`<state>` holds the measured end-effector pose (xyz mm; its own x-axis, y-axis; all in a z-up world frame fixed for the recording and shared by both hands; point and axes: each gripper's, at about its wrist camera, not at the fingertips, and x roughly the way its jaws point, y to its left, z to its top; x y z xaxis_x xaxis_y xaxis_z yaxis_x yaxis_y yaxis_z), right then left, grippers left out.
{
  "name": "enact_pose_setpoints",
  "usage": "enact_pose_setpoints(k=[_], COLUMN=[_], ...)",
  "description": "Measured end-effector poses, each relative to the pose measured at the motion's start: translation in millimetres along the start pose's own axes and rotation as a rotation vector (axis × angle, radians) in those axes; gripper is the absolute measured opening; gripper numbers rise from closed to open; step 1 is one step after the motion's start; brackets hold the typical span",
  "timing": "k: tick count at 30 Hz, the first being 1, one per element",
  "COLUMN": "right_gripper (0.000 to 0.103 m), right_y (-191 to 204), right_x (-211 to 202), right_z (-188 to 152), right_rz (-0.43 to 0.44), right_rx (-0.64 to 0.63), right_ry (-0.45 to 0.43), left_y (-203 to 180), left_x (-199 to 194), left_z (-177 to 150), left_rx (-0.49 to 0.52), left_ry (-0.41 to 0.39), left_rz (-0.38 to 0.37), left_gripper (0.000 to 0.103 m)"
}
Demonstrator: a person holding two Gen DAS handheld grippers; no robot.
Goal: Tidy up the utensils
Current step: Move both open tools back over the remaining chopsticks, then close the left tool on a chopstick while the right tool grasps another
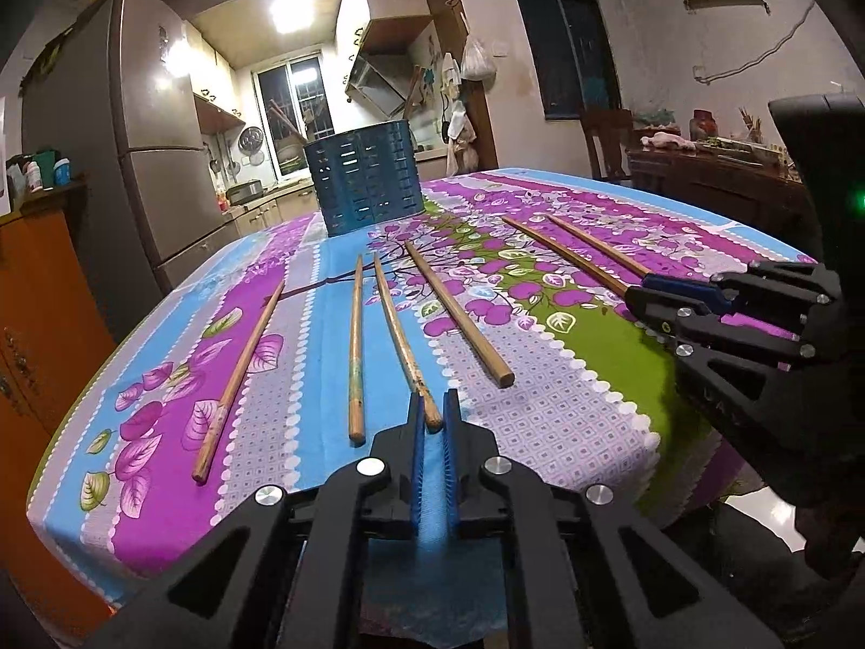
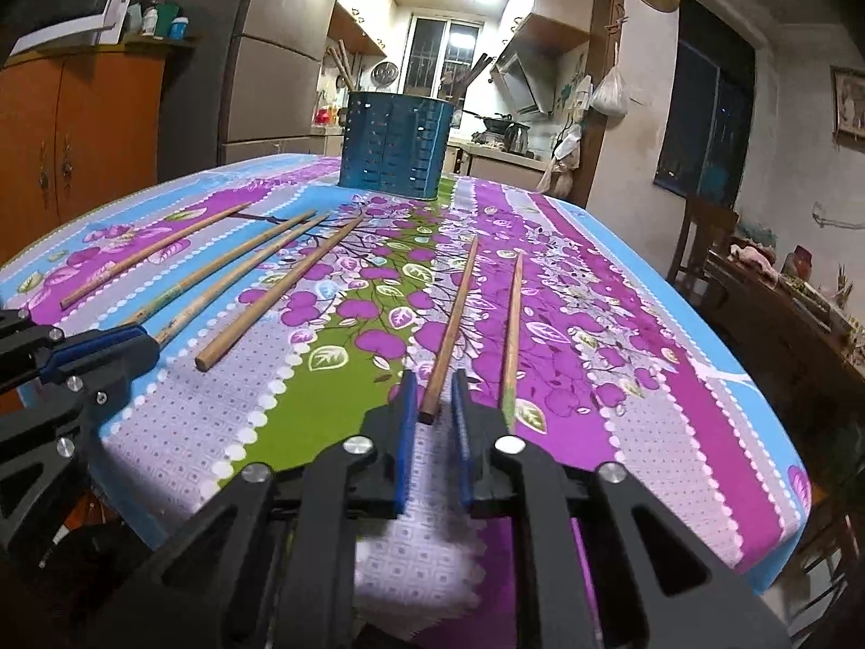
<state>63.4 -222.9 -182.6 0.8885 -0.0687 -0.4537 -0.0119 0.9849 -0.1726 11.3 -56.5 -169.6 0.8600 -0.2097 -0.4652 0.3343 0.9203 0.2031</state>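
Six wooden chopsticks fanned across floral purple tablecloth (image 1: 540, 422), near ends close to front edge; blue perforated utensil holder (image 1: 363, 179) upright toward far edge, cloth between bare. Left gripper (image 1: 434, 411) narrowed onto curved bamboo chopstick (image 1: 403, 346); right gripper (image 2: 435, 405) pinched around reddish-brown chopstick (image 2: 451, 324). Kitchen doorway, grey fridge (image 1: 146, 162) behind.

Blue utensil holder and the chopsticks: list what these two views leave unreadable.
- Blue utensil holder: its inside is hidden by its own wall in both views, so its contents cannot be told.
- Left gripper: in the left wrist view its pads flank a chopstick end, but contact is unclear.
- Right gripper: in the right wrist view, the same for the dark chopstick.
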Motion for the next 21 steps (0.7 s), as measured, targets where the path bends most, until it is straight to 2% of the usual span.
enact_pose_setpoints(k=[10, 16, 21], right_gripper=[0.005, 0.005, 0.005], right_y=[-7, -9, -13], right_x=[-1, -13, -26], right_z=[0, 9, 25], right_rz=[0.019, 0.011, 0.006], right_rx=[0.104, 0.09, 0.073], right_ry=[-0.021, -0.062, -0.102], left_y=[4, 9, 11], left_x=[1, -8, -24], left_z=[1, 7, 18], left_rx=[0.001, -0.004, 0.018], left_ry=[-0.001, -0.025, -0.079], left_rz=[-0.002, 0.024, 0.036], left_gripper=[0.007, 0.007, 0.007])
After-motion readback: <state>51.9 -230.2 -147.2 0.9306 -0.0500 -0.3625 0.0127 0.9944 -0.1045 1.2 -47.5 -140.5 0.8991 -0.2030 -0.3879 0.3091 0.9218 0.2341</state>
